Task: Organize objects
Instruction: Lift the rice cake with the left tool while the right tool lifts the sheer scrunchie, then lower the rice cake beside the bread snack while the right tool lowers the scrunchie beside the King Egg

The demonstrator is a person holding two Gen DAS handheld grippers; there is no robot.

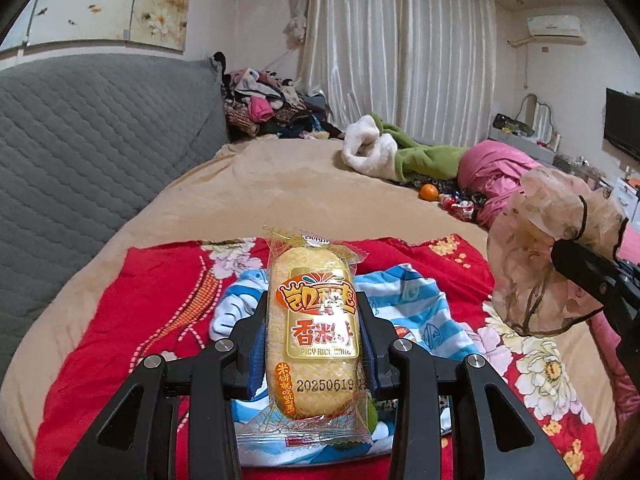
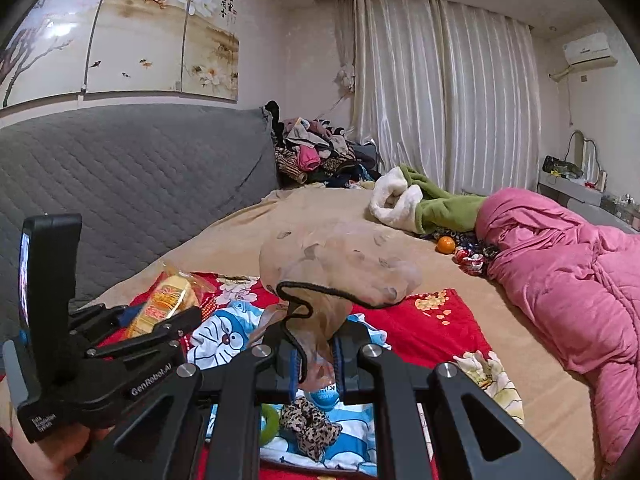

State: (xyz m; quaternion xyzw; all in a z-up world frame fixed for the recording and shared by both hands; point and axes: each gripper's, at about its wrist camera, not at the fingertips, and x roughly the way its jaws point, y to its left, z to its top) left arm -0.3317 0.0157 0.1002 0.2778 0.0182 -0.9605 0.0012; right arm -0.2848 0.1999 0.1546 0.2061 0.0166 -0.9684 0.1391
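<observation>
Left hand-held gripper [image 1: 314,344]: jaws clamped on the sides of a wrapped rice cake [image 1: 314,332], packet upright, label facing the camera. In the right wrist view the same packet [image 2: 166,304] shows at lower left, held above the bed.

Right hand-held gripper [image 2: 316,360]: jaws together, pinching the gathered neck of a sheer, floral, dark-trimmed cloth pouch [image 2: 340,268] that balloons above the fingers.

Under both grippers: a blue-and-white striped cartoon garment [image 2: 224,336] lying on a red flowered cloth [image 1: 160,300]. On the garment, near the right gripper, a leopard-print hair tie [image 2: 310,426] touching a green ring [image 2: 270,424].

Beyond: tan bed sheet [image 1: 260,184], grey quilted headboard [image 1: 88,132] on the left.

Farther: an orange [image 1: 429,191] beside a pink padded coat [image 2: 568,280] and a green fleece-lined garment [image 1: 424,156].

Back: clothes heap [image 1: 268,104], white curtains [image 1: 400,48].
</observation>
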